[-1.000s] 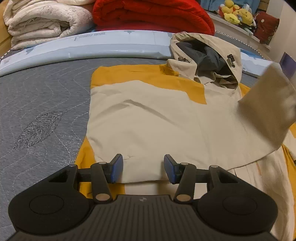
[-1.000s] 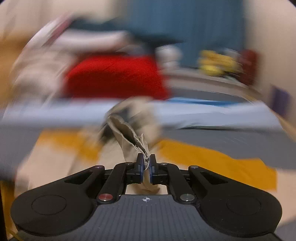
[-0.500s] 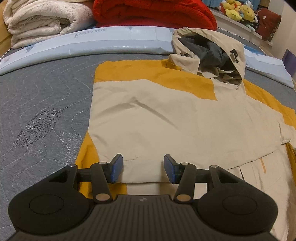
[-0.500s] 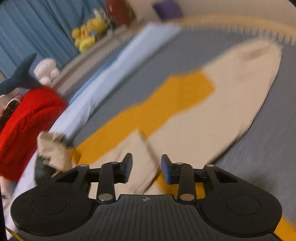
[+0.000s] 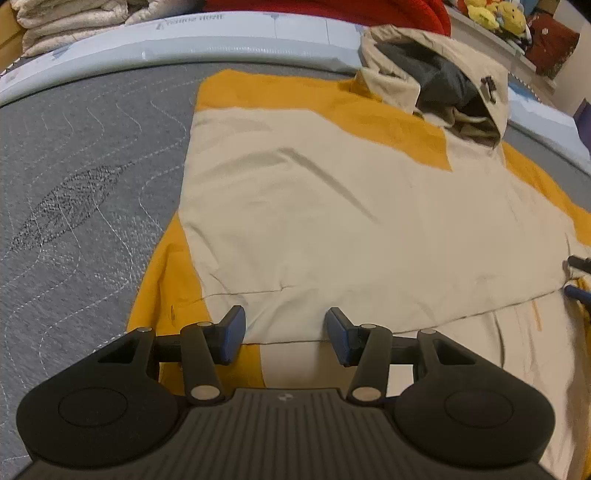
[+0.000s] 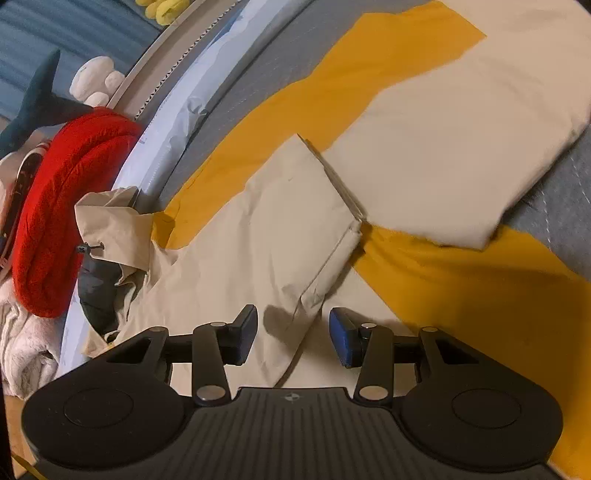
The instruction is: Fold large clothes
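A beige and yellow hooded jacket [image 5: 332, 206] lies flat on the grey mattress, one sleeve folded across its body. Its hood [image 5: 443, 77] lies at the far end. My left gripper [image 5: 284, 330] is open and empty, just above the near edge of the folded sleeve. My right gripper [image 6: 293, 334] is open and empty over the sleeve cuff [image 6: 332, 254]. The jacket's other sleeve [image 6: 461, 147] stretches away to the upper right in the right wrist view. The right gripper's fingertips [image 5: 578, 291] show at the right edge of the left wrist view.
The grey quilted mattress [image 5: 81, 177] extends to the left of the jacket. A red blanket [image 6: 62, 206], folded white blankets [image 5: 74, 18] and plush toys [image 5: 491, 16] lie beyond the pale blue mattress edge [image 5: 221, 40].
My right gripper carried the sleeve across the jacket, opened and let it go; the sleeve now lies flat. My left gripper has stayed open in place.
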Motion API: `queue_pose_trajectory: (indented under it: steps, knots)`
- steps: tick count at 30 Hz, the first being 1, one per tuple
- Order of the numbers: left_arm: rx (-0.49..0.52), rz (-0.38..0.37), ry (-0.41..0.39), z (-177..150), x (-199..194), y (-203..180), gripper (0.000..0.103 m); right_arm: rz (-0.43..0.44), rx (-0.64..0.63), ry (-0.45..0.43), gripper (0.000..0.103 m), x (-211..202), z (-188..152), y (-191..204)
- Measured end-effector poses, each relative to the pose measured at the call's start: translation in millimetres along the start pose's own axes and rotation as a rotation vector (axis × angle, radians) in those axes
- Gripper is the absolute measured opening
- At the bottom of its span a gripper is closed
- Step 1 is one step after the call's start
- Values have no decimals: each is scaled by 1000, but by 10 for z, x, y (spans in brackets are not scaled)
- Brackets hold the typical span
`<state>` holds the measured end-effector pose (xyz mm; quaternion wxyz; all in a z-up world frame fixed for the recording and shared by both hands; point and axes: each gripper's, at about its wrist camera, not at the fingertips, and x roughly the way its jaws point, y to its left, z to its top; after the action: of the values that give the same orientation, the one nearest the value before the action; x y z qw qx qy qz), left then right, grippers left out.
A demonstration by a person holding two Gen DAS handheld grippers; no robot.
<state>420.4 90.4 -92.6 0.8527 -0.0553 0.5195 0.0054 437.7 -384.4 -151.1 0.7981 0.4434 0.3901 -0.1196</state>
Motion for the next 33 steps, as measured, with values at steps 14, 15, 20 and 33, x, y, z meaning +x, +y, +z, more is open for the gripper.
queue_pose_trajectory:
  steps: [14,15,20,33]
  knots:
    - [-83,3,7,105,22,168,54,-281,-122,-271,13,-500,-40,276]
    - [-77,9,4,110,6,153,54,-288,-105,-289,13,-531,-22,253]
    - [-69,31,1,82,-20,163,54,-77,-164,-248,28,-505,68,331]
    - [-22,73,16,-16,63,148,54,-164,-147,-26,38,-317,111,174]
